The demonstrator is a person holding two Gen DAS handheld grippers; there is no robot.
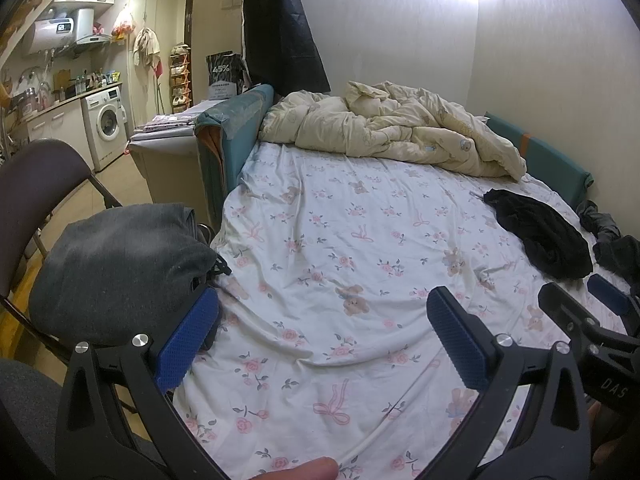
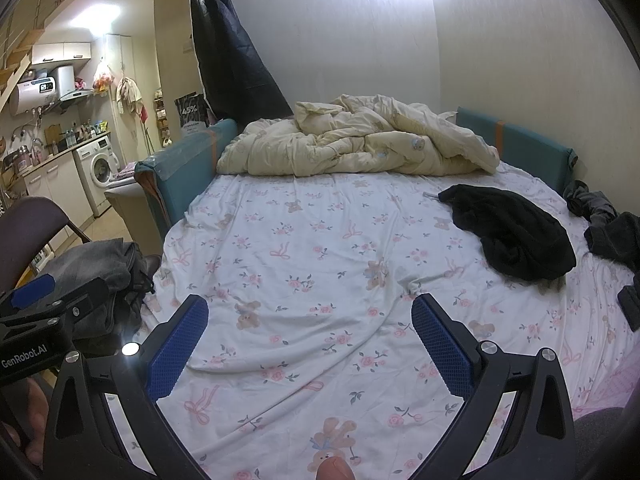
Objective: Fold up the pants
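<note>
A crumpled black pair of pants lies on the floral bedsheet at the right side of the bed; it also shows in the right wrist view. More dark garments lie bunched at the bed's right edge, also in the right wrist view. My left gripper is open and empty above the near part of the sheet. My right gripper is open and empty above the sheet, to the right of the left one. Both are well short of the black pants.
A folded grey garment rests on a dark chair left of the bed. A cream duvet is heaped at the far end. Teal padded boards line the bed's sides. A washing machine stands at the far left.
</note>
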